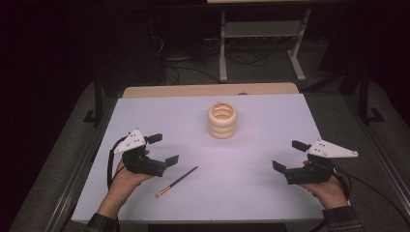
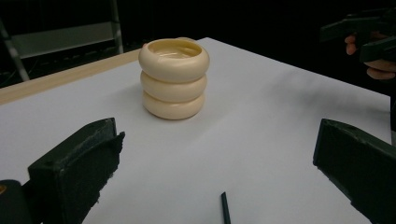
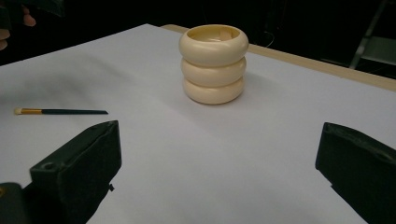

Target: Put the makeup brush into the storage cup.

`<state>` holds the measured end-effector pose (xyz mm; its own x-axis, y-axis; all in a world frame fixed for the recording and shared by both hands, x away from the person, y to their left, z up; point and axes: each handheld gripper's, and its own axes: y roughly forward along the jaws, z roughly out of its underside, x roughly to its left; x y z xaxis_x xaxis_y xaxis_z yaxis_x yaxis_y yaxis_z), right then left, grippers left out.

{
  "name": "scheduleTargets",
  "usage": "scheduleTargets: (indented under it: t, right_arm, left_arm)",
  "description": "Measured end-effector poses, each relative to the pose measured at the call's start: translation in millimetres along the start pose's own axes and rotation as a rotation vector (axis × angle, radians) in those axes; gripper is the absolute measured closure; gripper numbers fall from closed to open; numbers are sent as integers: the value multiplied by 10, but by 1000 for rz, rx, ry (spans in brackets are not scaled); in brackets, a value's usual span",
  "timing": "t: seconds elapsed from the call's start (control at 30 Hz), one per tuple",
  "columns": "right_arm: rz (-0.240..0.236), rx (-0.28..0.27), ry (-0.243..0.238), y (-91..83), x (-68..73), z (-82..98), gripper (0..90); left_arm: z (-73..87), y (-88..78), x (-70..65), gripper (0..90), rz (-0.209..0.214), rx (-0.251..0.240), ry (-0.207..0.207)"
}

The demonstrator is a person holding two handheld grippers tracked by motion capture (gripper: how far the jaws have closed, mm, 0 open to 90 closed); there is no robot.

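Brush (image 1: pixel 177 181) lies flat on the counter (image 1: pixel 251 183), near left, just right of the left tongs (image 1: pixel 162 149). Left and right tongs (image 1: pixel 286 155) both spread, empty. Cream holder (image 1: pixel 223 120) stands far centre.

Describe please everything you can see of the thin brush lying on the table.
The brush is a slim stick with a long dark handle, a short golden band and a small pale tip. It lies flat on the white table, slanted, tip toward the person, just right of the left tool. Nothing touches it except the table.
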<state>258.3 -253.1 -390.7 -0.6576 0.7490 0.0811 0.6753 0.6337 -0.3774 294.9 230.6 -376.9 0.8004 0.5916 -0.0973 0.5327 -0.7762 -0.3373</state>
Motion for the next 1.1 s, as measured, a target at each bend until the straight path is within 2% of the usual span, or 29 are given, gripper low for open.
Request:
scheduleTargets:
  t: [0.3, 0.53, 0.77, 1.1]
  right_arm:
    - [-2, -1, -1, 0, 4, -3, 0]
    - [-3, -1, -1, 2, 3, -2, 0]
    - [-3, -2, 0, 3, 4, -3, 0]
    - [-3, -2, 4, 2, 0, -2, 0]
  left_arm:
    - [-25, 47, -2, 2, 0, 3, 0]
    - [-65, 97, -19, 2, 24, 12, 1]
    - [-86, 141, -35, 2, 24, 14, -2]
    - [-122, 241, -64, 2, 30, 53, 2]
